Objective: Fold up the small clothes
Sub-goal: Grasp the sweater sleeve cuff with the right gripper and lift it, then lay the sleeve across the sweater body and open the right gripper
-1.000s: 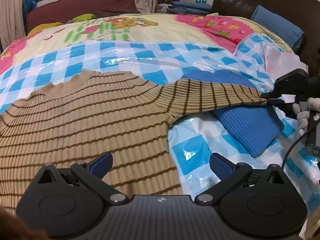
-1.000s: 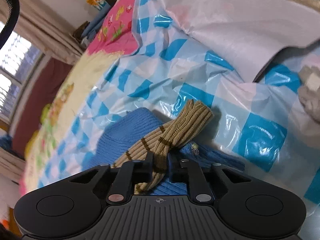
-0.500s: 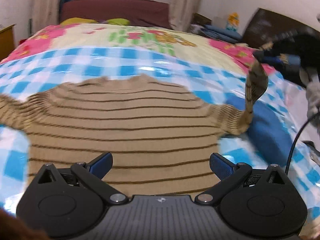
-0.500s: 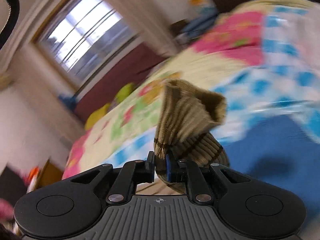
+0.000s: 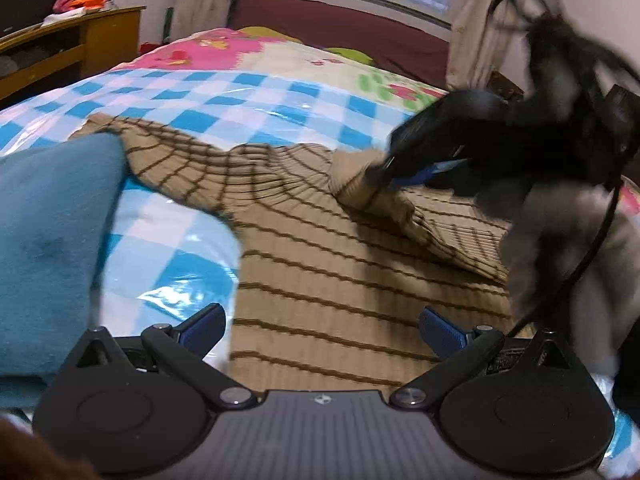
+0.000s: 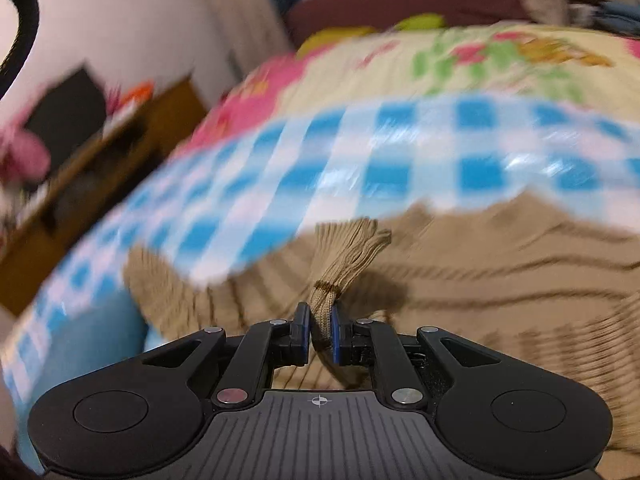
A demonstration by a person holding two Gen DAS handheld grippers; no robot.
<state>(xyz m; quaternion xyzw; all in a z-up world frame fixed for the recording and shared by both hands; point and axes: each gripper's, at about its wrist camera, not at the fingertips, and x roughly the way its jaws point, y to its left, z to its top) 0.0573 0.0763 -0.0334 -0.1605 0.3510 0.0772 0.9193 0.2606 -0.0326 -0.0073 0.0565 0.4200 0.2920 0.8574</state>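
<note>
A tan sweater with thin brown stripes (image 5: 320, 256) lies spread on the blue-and-white checked sheet (image 5: 248, 96). My right gripper (image 6: 320, 330) is shut on the cuff of its sleeve (image 6: 348, 252), which bunches up past the pads. In the left wrist view that gripper (image 5: 384, 178) hangs over the middle of the sweater with the sleeve (image 5: 404, 208) folded across the chest. My left gripper (image 5: 322, 326) stands wide open above the sweater's lower part, nothing between its fingers. The sweater's other sleeve (image 5: 160, 156) stretches out to the left.
A teal cloth (image 5: 48, 216) lies at the left beside the sweater. A wooden cabinet (image 5: 60, 48) stands left of the bed. Curtains and a window are at the back. A person's grey-sleeved hand and a black cable (image 5: 588, 256) are at the right.
My right gripper has lifted the sleeve off the blue garment and swung it left over the sweater's chest. The left gripper has shifted left, still open.
</note>
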